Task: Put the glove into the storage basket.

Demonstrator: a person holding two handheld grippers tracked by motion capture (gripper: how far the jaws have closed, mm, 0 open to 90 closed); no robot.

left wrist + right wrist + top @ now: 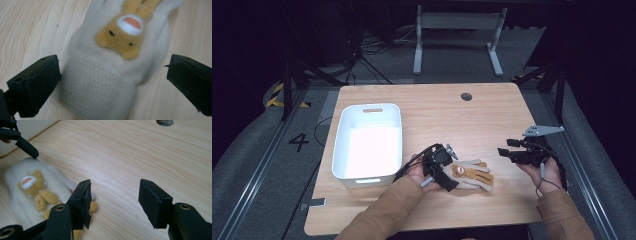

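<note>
A cream fleece glove (472, 174) with a tan bunny patch lay flat on the wooden table (432, 107), near the front edge and a little right of centre. In the left gripper view the glove's cuff (100, 87) sat between the two black jaws, its fingers running off toward 12 o'clock and the bunny patch (122, 37) lying past the cuff. The left gripper (443, 172) hovered at the cuff end, at the glove's 9 o'clock in the high view, its jaws spread wide on either side of the fabric, with no pad pressing on it.

The right gripper (510, 150) was held at the glove's 2 o'clock, well apart from it, over bare wood. Its jaws stood spread with nothing between them; in its own view the glove (35, 192) lay off at about 9 o'clock.

A white plastic bin (368, 142) stood at the glove's 9 o'clock, beyond the left hand (417, 175). A round cable hole (466, 96) sat near the table's far edge, at the glove's 12 o'clock.
</note>
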